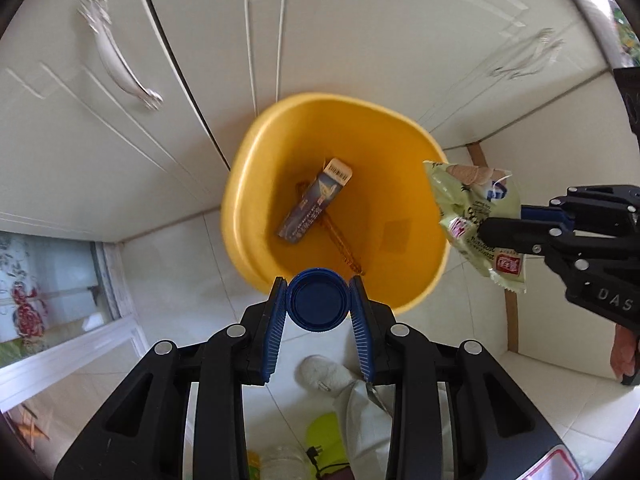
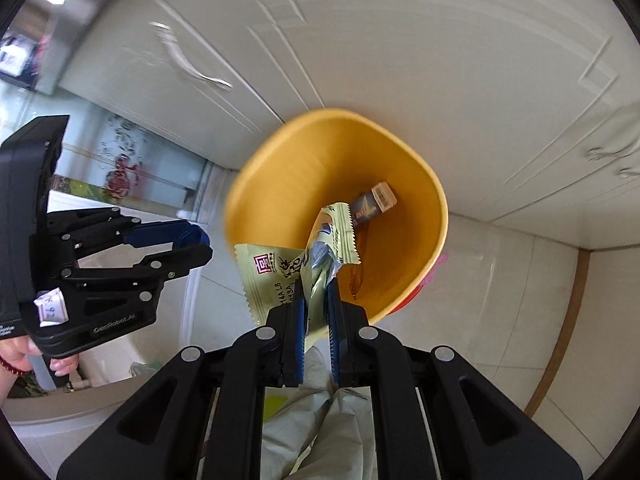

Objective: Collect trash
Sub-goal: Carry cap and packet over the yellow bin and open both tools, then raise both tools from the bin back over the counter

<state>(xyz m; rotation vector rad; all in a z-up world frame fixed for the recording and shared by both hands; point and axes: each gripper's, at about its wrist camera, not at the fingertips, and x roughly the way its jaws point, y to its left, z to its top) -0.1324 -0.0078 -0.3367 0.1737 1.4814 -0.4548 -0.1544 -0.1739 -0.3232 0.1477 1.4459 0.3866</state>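
Wrapper (image 2: 280, 276) pinched in right claw (image 2: 316, 308); left claw (image 1: 318, 300) grips blue cap (image 1: 318, 300) (over bin (image 1: 256, 148)).

Cream cabinet doors (image 1: 132, 128) with curved handles (image 1: 120, 64) meet a pale tiled floor (image 1: 168, 256); a floral glass panel (image 1: 44, 284) stands left.

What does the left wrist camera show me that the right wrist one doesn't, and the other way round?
Only the left wrist view shows the round face of the blue bottle cap pinched in the left gripper, and a white slipper on the floor below.

Only the right wrist view shows something red under the far edge of the bin.

Both show the yellow bin against white cabinet doors, a small box lying inside it, and the pale green snack wrapper clamped in the right gripper.
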